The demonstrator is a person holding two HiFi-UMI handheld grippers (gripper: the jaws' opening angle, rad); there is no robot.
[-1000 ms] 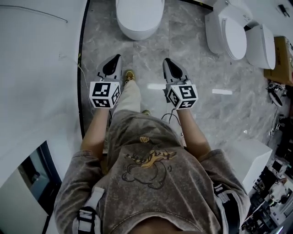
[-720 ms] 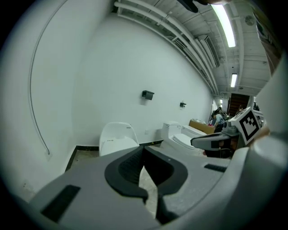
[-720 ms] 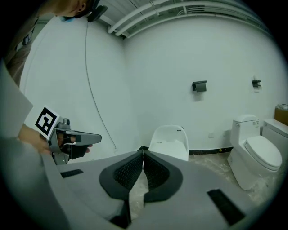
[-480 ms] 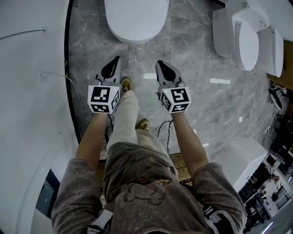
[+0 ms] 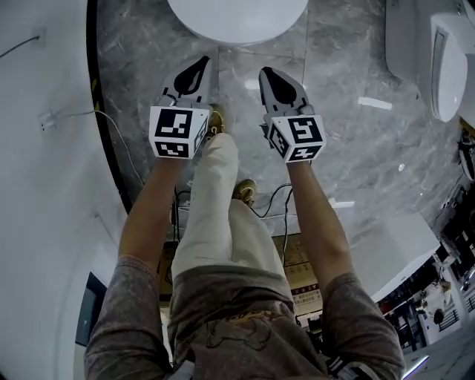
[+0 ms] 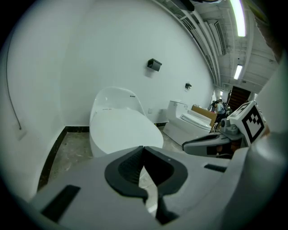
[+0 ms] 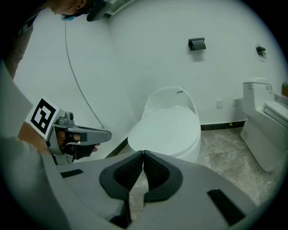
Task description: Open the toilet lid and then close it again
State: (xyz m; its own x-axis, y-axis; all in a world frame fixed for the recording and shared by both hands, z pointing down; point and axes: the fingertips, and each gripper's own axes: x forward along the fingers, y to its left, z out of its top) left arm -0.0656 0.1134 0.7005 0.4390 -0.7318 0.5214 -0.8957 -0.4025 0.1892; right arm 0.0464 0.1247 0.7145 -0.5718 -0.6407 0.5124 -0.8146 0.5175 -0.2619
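Left hand-held gripper (image 5: 200, 65) and right hand-held gripper (image 5: 266, 74) neared the toilet lid (image 5: 237, 18) (jaws closed, empty); closed tips could slip off.

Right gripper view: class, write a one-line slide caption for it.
Shut, empty right gripper aimed at a white toilet with its lid down, left gripper alongside.

Grey marbled floor (image 5: 349, 96) under me, white curved wall (image 5: 44, 223) on my left with black skirting (image 5: 93, 44), more white toilets (image 5: 441, 63) to my right, strip lights (image 6: 237, 18) overhead
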